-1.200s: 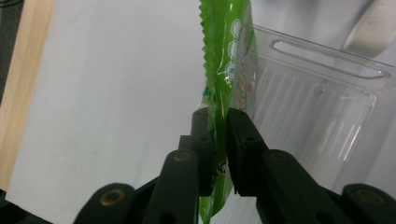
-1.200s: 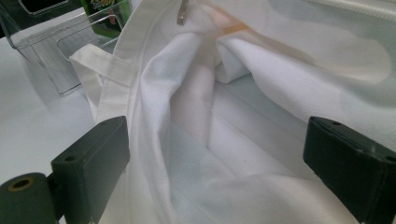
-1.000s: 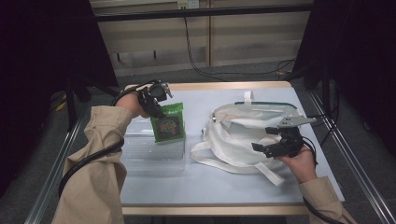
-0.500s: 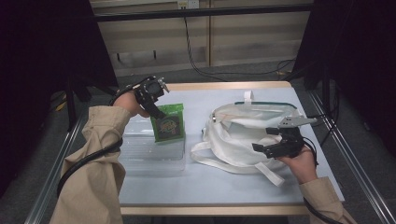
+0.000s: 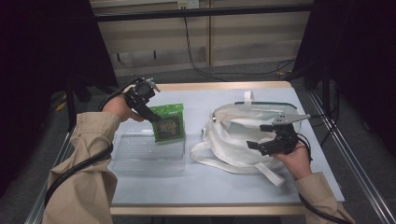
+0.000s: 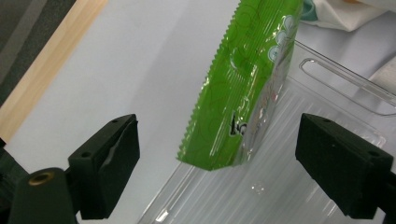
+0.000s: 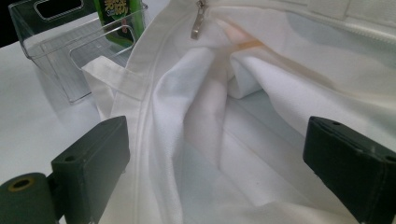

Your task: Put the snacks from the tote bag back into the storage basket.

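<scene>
A green snack packet (image 5: pixel 169 122) stands upright, leaning at the far end of a clear plastic tray (image 5: pixel 140 156). My left gripper (image 5: pixel 154 117) hovers at the packet's left edge. Its jaws have just been opening and now stand wide. In the left gripper view the packet (image 6: pixel 243 84) rises between the jaws of the left gripper (image 6: pixel 222 125), touching neither pad. My right gripper (image 5: pixel 258 136) is open over the white cloth bag (image 5: pixel 233 144). In the right gripper view, bag folds (image 7: pixel 210 93) lie between the wide jaws of the right gripper (image 7: pixel 219 126), with no pad pressing them.
The bag's zip pull (image 7: pixel 198 21) hangs at its open mouth, and a strap (image 5: pixel 261 168) trails toward the table's front edge. The tray (image 7: pixel 51 42) sits just left of the bag. Bare white tabletop (image 5: pixel 210 186) runs along the front.
The left gripper's jaws have spread apart and let go of the green packet, and the hand has drawn back to the left. The packet stays standing in the tray. The right hand has kept still.
</scene>
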A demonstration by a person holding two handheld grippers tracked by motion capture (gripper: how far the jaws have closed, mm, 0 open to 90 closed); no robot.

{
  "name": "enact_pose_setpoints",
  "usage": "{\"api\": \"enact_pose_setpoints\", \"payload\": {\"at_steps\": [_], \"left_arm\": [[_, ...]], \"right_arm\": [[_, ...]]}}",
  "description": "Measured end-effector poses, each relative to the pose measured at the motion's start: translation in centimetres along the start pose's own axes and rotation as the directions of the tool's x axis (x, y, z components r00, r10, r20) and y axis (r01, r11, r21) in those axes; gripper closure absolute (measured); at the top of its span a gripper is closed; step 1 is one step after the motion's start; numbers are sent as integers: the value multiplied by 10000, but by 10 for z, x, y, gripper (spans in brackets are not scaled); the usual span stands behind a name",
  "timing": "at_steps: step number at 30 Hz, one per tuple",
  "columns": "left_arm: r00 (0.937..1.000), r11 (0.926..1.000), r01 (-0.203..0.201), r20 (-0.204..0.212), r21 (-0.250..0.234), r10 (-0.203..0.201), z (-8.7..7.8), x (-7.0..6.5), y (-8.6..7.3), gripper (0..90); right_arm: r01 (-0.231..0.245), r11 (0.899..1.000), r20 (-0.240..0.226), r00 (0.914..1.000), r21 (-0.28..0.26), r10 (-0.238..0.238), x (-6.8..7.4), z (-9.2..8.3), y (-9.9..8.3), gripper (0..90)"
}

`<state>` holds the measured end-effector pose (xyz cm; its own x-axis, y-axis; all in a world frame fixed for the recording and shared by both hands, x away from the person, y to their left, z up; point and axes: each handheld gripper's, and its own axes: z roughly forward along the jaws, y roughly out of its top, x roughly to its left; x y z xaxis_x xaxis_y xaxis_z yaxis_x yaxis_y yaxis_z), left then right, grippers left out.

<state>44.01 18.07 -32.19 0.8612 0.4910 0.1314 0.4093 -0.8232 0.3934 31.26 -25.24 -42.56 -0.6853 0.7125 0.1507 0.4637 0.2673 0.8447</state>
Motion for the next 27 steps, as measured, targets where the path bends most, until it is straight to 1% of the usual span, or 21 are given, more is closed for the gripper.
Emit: {"api": "enact_pose_setpoints", "payload": {"at_steps": [1,2,5,6,7,8,9,12,13,14,15,16,17,18,19,20,21,24,25,26,27], "left_arm": [[10000,10000,0,0,0,0,0,0,0,129],[10000,10000,86,11,0,-86,0,-1,-2,129],[9998,9999,109,151,10,-109,-1,-2,-8,125],[9999,9999,4,164,108,-5,-2,-1,-10,121],[9997,9997,225,107,-44,-224,-1,-3,-12,121],[9998,9998,182,104,-60,-181,-2,-3,-14,119],[9994,9994,308,174,-134,-305,-2,-4,-15,119],[9996,9998,202,215,-58,-201,-3,-6,-19,116],[9994,9996,276,195,-81,-275,-2,-7,-21,110],[9995,9997,231,207,-87,-229,-3,-7,-22,108],[9987,9989,433,264,-176,-428,-2,-8,-23,107],[9988,9989,420,250,-215,-414,-2,-8,-25,106],[9983,9985,502,323,-208,-495,-2,-9,-26,104],[9988,9992,381,320,-148,-376,-2,-9,-27,104],[9984,9986,475,325,-216,-468,-1,-10,-28,104],[9957,9952,864,375,-470,-846,1,-12,-30,104],[9980,9984,517,371,-240,-507,-1,-10,-30,104],[9967,9972,672,477,-339,-656,0,-12,-34,101],[9952,9947,866,496,-562,-839,2,-14,-35,98],[9958,9960,775,518,-445,-752,1,-14,-36,98],[9958,9954,789,506,-547,-762,3,-14,-37,98]], "right_arm": [[0,10000,0,10000,0,0,0,0,0,69],[31,10000,18,10000,30,-31,0,0,0,68],[44,10000,48,10000,-11,-44,1,-2,0,69],[48,10000,58,10000,-13,-48,2,-3,1,69],[48,10000,58,10000,-13,-48,2,-3,1,69],[68,10000,59,10000,-21,-68,2,-3,1,69],[64,10000,61,10000,-26,-64,2,-3,1,69],[69,10000,74,9999,-20,-68,1,-3,2,69],[72,10000,84,9999,-13,-72,1,-2,2,69],[74,10000,86,9999,-4,-74,1,-2,2,69],[77,10000,76,9999,2,-77,1,-1,3,69],[111,9999,63,9999,9,-111,1,-1,3,69],[124,9999,50,9999,22,-124,1,0,3,69],[112,9999,35,9999,35,-112,1,0,3,69],[126,9999,20,9999,28,-126,1,1,4,69],[133,9999,2,9999,30,-133,2,1,4,69],[137,9999,-1,9999,29,-137,2,2,4,69],[135,9999,-26,9999,32,-135,2,3,5,69],[115,9999,-58,9999,25,-115,1,4,5,69],[115,9999,-58,9999,25,-115,1,4,5,69],[118,9999,-85,9999,14,-118,1,4,5,69]]}}
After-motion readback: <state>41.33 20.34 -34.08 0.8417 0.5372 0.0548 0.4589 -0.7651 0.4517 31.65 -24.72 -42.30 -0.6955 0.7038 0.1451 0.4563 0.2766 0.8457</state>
